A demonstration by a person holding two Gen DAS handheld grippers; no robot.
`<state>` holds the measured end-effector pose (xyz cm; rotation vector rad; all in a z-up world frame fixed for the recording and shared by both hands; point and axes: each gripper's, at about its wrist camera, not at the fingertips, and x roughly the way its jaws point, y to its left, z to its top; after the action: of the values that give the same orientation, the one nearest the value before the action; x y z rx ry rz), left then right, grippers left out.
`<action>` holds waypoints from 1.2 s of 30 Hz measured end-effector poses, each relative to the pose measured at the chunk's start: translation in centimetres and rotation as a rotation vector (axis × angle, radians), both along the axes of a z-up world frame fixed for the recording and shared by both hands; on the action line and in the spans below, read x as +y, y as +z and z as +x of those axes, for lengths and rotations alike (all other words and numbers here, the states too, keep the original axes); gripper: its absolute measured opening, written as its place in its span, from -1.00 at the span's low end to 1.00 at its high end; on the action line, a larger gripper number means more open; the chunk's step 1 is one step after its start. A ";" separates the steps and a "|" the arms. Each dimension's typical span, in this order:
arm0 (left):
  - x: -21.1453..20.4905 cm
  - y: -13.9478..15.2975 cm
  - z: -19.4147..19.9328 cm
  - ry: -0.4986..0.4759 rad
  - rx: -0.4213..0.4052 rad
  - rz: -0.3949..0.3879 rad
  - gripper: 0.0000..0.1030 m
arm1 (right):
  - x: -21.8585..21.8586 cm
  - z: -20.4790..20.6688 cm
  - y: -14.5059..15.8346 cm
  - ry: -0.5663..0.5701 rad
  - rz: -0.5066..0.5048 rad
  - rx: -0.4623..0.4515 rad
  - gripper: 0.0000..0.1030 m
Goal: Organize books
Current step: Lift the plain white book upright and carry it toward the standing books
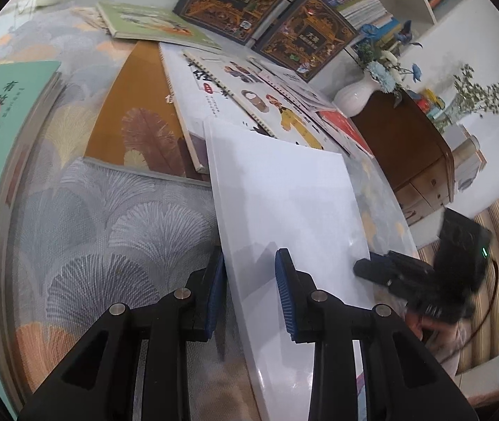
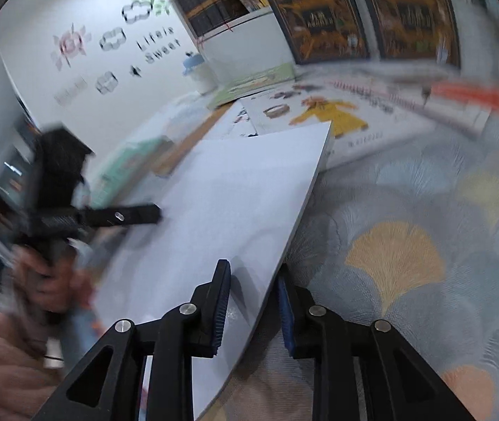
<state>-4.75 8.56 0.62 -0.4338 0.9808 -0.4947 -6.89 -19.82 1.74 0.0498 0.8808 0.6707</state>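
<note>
Both grippers, left (image 1: 249, 291) and right (image 2: 254, 301), are clamping the white book's (image 1: 284, 196) near edges, lifting it off the tablecloth (image 1: 116, 217); next, carrying it toward a stack.

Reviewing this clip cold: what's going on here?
A person holds a gripper in each hand, both gripping the same white book by opposite edges: the left gripper and the right gripper. The book is tilted above the patterned tablecloth, its far end over other scattered books.
</note>
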 end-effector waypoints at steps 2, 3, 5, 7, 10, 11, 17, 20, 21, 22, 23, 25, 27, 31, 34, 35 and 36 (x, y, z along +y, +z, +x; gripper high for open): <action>-0.3 0.2 -0.2 -0.003 0.002 0.024 -0.46 | -0.2 -0.1 -0.1 -0.040 0.017 0.019 -0.49; -0.4 0.4 -0.2 -0.004 0.006 0.036 -0.46 | -0.7 0.1 -0.2 -0.052 0.059 0.046 -0.49; -0.6 0.6 -0.4 -0.009 0.019 0.056 -0.46 | -1.5 0.3 -0.4 -0.068 0.120 0.084 -0.51; -0.9 0.9 -0.7 -0.017 0.025 0.074 -0.46 | -1.5 0.0 -0.3 -0.077 0.119 0.086 -0.51; -1.2 1.1 -1.1 -0.016 0.026 0.107 -0.46 | -0.7 -0.7 0.4 -0.075 0.083 0.063 -0.51; -1.2 1.1 -1.1 -0.016 0.030 0.108 -0.46 | -0.5 -0.9 0.7 -0.072 0.070 0.052 -0.51; -0.7 2.0 -1.5 -0.004 0.033 0.140 -0.43 | 1.0 -1.8 2.6 -0.042 0.029 -0.002 -0.51; -0.3 2.9 -1.6 0.006 0.019 0.148 -0.43 | 1.6 -2.0 3.3 -0.029 0.024 -0.013 -0.51; -0.1 3.3 -1.5 0.008 0.014 0.155 -0.43 | 1.8 -2.1 3.5 -0.024 0.022 -0.016 -0.51; 0.0 3.7 -1.6 0.012 0.004 0.167 -0.43 | 2.0 -2.1 3.8 -0.019 0.025 -0.016 -0.51; 0.1 4.0 -1.6 0.014 -0.002 0.174 -0.43 | 2.3 -2.0 4.0 -0.016 0.031 -0.013 -0.51; 0.5 4.6 -1.5 0.024 -0.016 0.189 -0.42 | 2.7 -2.1 4.5 -0.009 0.043 -0.009 -0.51; 1.0 5.2 -1.4 0.038 -0.026 0.197 -0.40 | 3.3 -2.1 5.4 0.013 0.059 -0.016 -0.51; 2.9 6.6 -1.3 0.073 -0.055 0.195 -0.39 | 4.9 -1.7 6.8 0.044 0.074 -0.027 -0.52; 4.2 7.9 -1.4 0.096 -0.083 0.205 -0.38 | 6.4 -1.3 7.8 0.069 0.079 -0.042 -0.53; 4.7 8.4 -1.5 0.108 -0.094 0.212 -0.38 | 6.9 -1.2 8.1 0.079 0.086 -0.043 -0.54; 5.2 8.8 -1.6 0.118 -0.105 0.218 -0.37 | 7.6 -1.1 8.5 0.094 0.095 -0.044 -0.54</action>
<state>-6.36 13.72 9.41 -0.2648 0.8910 -0.2968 -8.00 -12.23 10.27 0.0792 0.8123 0.7989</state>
